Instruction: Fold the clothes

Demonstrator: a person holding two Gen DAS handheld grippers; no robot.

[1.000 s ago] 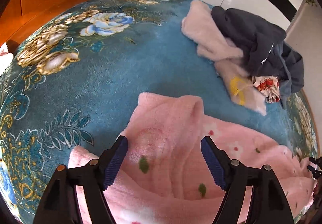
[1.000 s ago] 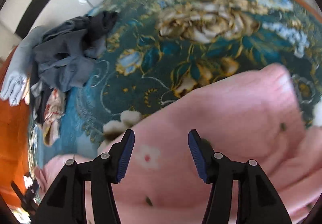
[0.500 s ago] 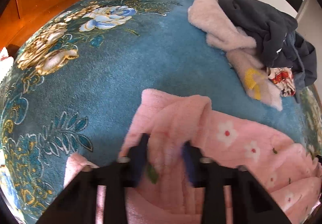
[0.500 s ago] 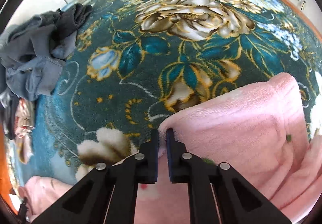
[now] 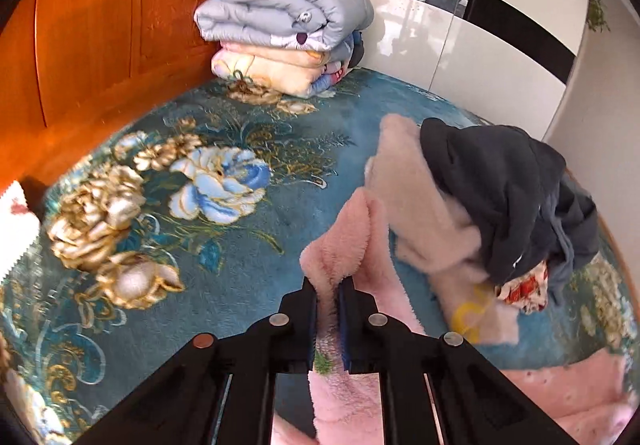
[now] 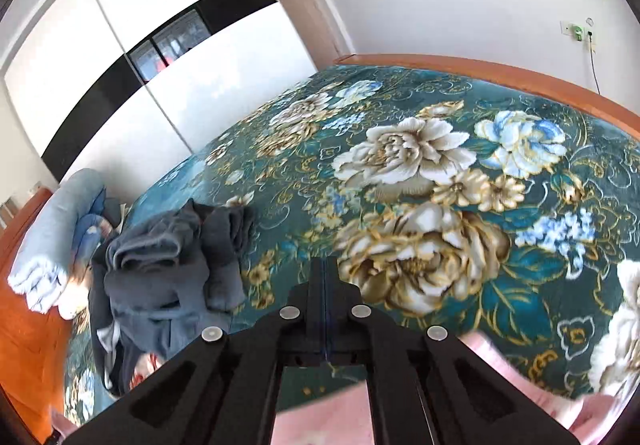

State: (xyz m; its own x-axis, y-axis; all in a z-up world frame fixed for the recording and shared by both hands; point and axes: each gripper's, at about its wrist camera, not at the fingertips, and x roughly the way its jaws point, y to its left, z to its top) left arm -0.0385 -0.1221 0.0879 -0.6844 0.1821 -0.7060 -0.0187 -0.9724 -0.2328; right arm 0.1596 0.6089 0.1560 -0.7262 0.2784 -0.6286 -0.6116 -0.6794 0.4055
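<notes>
Left gripper (image 5: 329, 295) is clamped on a bunched edge of the pink fleece garment (image 5: 344, 237), lifted off the floral bedspread (image 5: 224, 257); the rest of the pink cloth trails down and to the right, lying on the bed. Right gripper (image 6: 325, 277) has its jaws pressed together with no gap we can see; pink cloth shows blurred below it at the frame bottom, but we cannot tell from this view whether any fabric is pinched between the pads. We judge the step as raising two points of the garment to spread or fold it.

To do it well we keep both holds level and pull apart until the edge between them runs taut, no sag. We lift high enough that the hanging part clears the bedspread, so nothing drags or bunches. We steer away from the pile of dark clothes (image 5: 512, 197) and the beige fleece (image 5: 416, 205), which sit just beside the lifted edge on the right. The fleece is thick and soft, so the left pinch could slip if we jerk; slow even motion. We lay down on the open floral area to the left, well apart from the folded quilts (image 5: 280, 13) by the headboard (image 5: 88, 45)
</notes>
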